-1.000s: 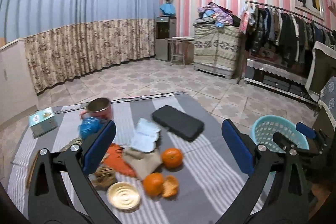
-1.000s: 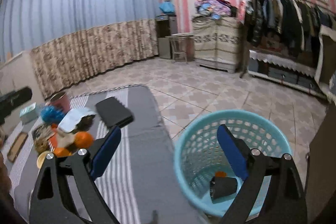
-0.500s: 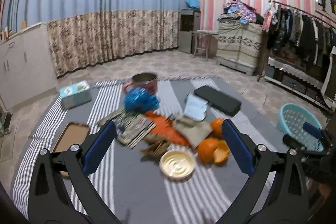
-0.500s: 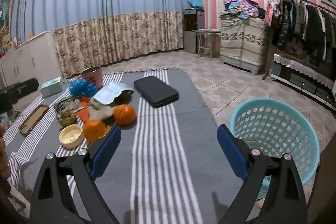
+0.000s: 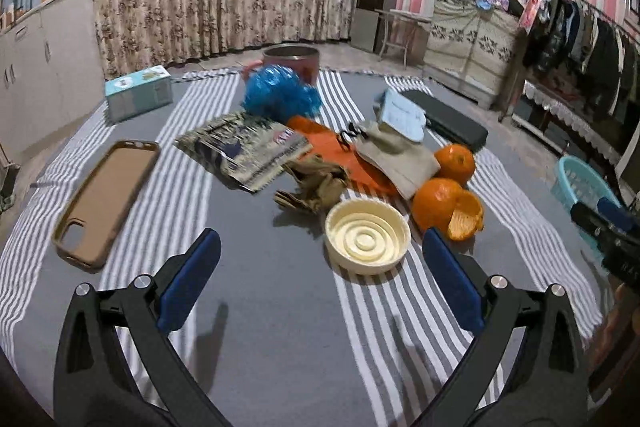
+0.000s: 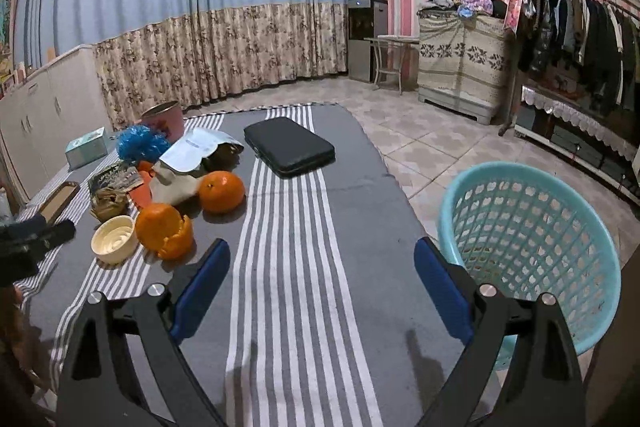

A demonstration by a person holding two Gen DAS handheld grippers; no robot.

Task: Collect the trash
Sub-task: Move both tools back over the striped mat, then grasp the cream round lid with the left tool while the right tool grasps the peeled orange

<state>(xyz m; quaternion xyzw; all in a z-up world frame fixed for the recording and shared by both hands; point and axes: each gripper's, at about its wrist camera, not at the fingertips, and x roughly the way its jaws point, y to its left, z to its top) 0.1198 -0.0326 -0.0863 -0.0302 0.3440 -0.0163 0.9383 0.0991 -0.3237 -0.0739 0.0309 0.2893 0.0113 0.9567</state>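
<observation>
A heap of litter lies mid-table: a cream round lid, a crumpled brown wrapper, a printed foil packet, an orange wrapper, a blue plastic wad and a peeled orange with loose peel beside a whole orange. My left gripper hovers open just short of the lid, holding nothing. My right gripper is open and empty over the striped cloth, with the turquoise basket to its right, beside the table. The peeled orange lies left of it.
A brown phone case lies at the left, a tissue box and a red pot at the back, a black case at the far right of the cloth. A clothes rack and a cabinet stand beyond the tiled floor.
Both grippers swung left, away from the basket and toward the table. The left one has come lower and closer to the litter heap; the basket has moved to the right edge of the right view.
</observation>
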